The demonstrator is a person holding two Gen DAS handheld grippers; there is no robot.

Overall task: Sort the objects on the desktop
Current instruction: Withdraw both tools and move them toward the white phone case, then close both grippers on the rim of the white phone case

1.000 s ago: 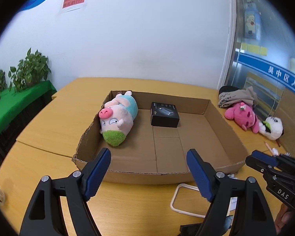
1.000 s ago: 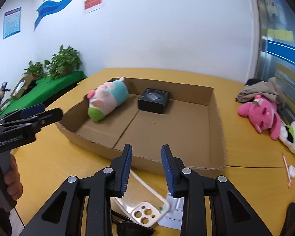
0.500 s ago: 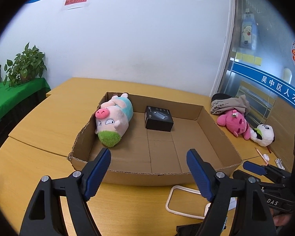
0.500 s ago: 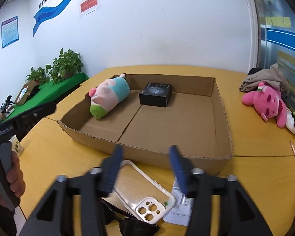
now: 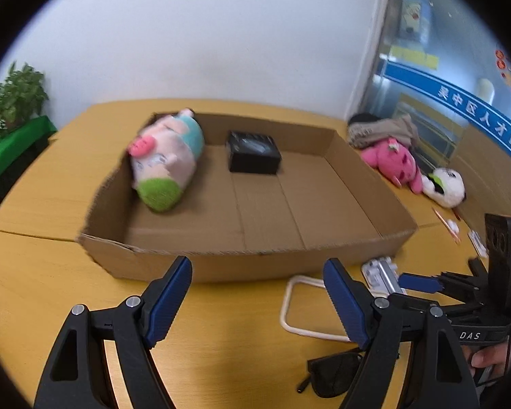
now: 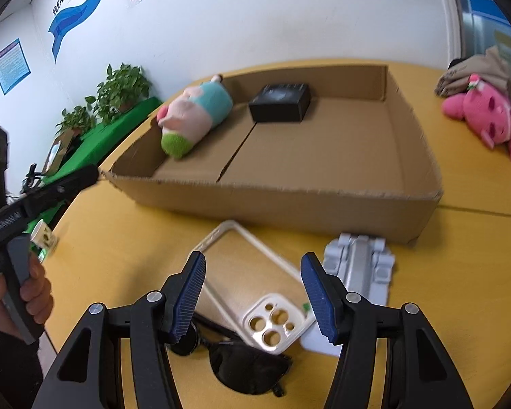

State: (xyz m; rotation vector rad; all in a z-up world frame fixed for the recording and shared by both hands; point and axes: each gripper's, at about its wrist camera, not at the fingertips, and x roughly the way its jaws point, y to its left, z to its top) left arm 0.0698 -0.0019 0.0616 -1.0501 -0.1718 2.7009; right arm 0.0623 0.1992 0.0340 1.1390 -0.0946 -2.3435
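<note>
A shallow cardboard box (image 5: 357, 248) holds a pig plush (image 5: 167, 160) at its left and a black box (image 5: 253, 151) at the back. In front of it on the yellow table lie a cream phone case (image 6: 265, 320), black sunglasses (image 6: 245, 364) and a grey plastic holder (image 6: 361, 266). My right gripper (image 6: 253, 257) hangs open just above the phone case, nothing pinched between its blue pads. My left gripper (image 5: 256, 262) is open over bare table before the box's front wall, left of the case (image 5: 289, 310).
A pink plush (image 6: 483, 116), a panda plush (image 5: 446, 187) and a heap of clothing (image 5: 381, 129) lie on the table right of the box. A small paper cup (image 6: 44, 238) stands near the table's left edge. Potted plants (image 6: 119, 88) stand beyond it.
The right jaws have spread from a narrow gap to wide. Both grippers have sunk and tipped down toward the table, so the phone case and sunglasses now loom larger under the right one.
</note>
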